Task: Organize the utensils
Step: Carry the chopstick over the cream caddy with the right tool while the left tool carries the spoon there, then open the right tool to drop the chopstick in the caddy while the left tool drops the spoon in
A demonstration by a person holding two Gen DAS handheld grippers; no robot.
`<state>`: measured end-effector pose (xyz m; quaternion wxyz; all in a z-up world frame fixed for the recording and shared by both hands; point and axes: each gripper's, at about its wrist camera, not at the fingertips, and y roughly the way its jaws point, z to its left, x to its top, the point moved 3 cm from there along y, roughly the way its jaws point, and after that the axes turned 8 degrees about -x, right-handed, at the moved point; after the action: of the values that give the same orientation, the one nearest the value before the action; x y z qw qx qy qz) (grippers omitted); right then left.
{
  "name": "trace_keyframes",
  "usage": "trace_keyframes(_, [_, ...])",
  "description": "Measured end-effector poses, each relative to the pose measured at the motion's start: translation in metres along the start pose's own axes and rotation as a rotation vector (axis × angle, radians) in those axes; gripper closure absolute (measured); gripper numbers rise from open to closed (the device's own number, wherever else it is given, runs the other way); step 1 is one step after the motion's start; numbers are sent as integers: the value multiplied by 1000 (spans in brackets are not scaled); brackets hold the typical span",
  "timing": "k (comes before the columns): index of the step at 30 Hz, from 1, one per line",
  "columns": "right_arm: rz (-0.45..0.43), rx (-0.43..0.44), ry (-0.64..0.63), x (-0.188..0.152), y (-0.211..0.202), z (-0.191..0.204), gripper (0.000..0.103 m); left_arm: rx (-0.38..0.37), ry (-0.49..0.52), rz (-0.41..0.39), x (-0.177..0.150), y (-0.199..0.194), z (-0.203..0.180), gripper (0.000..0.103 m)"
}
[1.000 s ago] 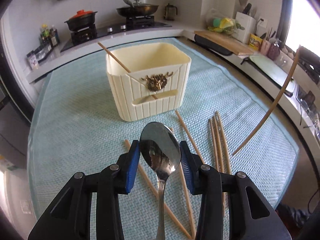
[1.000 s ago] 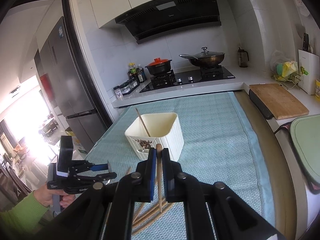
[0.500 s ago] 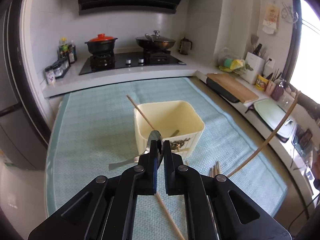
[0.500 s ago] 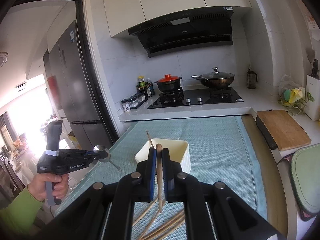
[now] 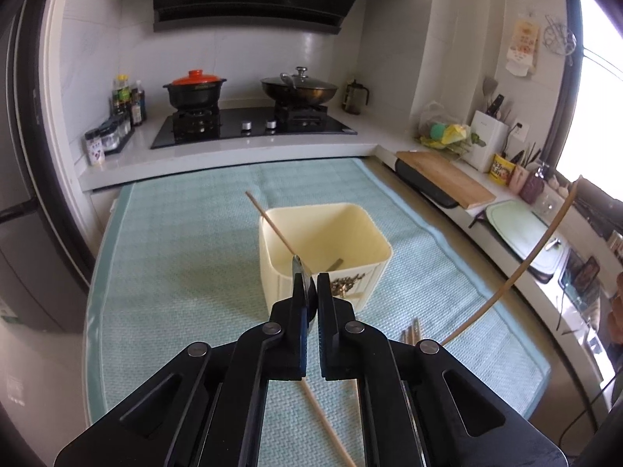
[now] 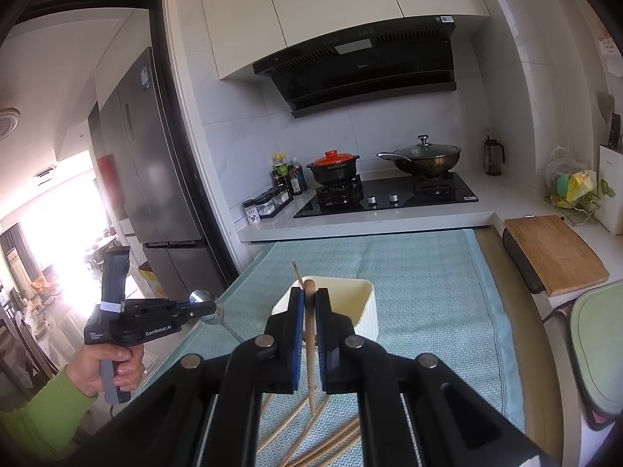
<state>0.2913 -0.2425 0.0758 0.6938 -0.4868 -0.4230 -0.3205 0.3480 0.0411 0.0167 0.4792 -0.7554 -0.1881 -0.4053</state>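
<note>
Spoon (image 5: pixel 303 272): pinched edge-on between the pressed-together fingers of the left gripper (image 5: pixel 310 292); bowl and handle are seen jutting from that gripper in the right wrist view (image 6: pixel 206 303).
Chopstick (image 6: pixel 309 334): clamped upright between the narrowed fingers of the right gripper (image 6: pixel 309 303).
Holder (image 5: pixel 325 249): cream utensil box set on the teal mat (image 5: pixel 175 272), just beyond both grippers; one chopstick (image 5: pixel 272 225) is leaned inside it.
Loose chopsticks (image 6: pixel 311 439): laid on the mat below the right gripper.
</note>
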Motion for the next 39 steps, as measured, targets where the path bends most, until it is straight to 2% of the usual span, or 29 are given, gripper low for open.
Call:
trace_keyframes(7, [-85, 7, -22, 51, 1, 17, 97, -66, -11, -58, 67, -28, -13, 101])
trace_keyframes(11, [-131, -15, -61, 83, 13, 31, 97, -115, -66, -64, 98, -19, -7, 101])
trace_keyframes(14, [-122, -37, -89, 98, 36, 40, 97, -165, -148, -60, 113, -3, 3, 101])
trace_keyframes(18, [-51, -72, -110, 102, 82, 41, 97, -225, -274, -33, 121, 30, 23, 101])
trace_keyframes(22, [65, -88, -111, 87, 140, 33, 97, -246, -366, 34, 111, 72, 43, 101])
trace_keyframes(25, [184, -79, -78, 67, 184, 23, 97, -235, -413, 96, 96, 106, 56, 101])
trace_keyframes(29, [295, -70, -27, 44, 234, 10, 96, -185, -458, 155, 82, 143, 73, 98])
trace_keyframes(31, [322, -77, -4, 41, 252, 4, 95, -146, -475, 172, 81, 153, 81, 91])
trace_keyframes(32, [317, -95, -6, 43, 256, 2, 89, -137, -484, 175, 83, 155, 84, 78])
trace_keyframes(33, [301, -110, -10, 47, 258, 0, 76, -136, -489, 162, 88, 152, 86, 64])
trace_keyframes(34, [281, -122, -10, 52, 256, -1, 66, -136, -484, 142, 95, 146, 87, 58])
trace_keyframes(35, [255, -130, -6, 59, 250, -1, 51, -131, -466, 117, 102, 136, 85, 45])
trace_keyframes(36, [223, -129, -4, 66, 241, 0, 49, -127, -438, 91, 109, 125, 82, 32])
trace_keyframes(39, [146, -141, -54, 81, 206, 9, 45, -38, -311, 22, 122, 86, 67, 9])
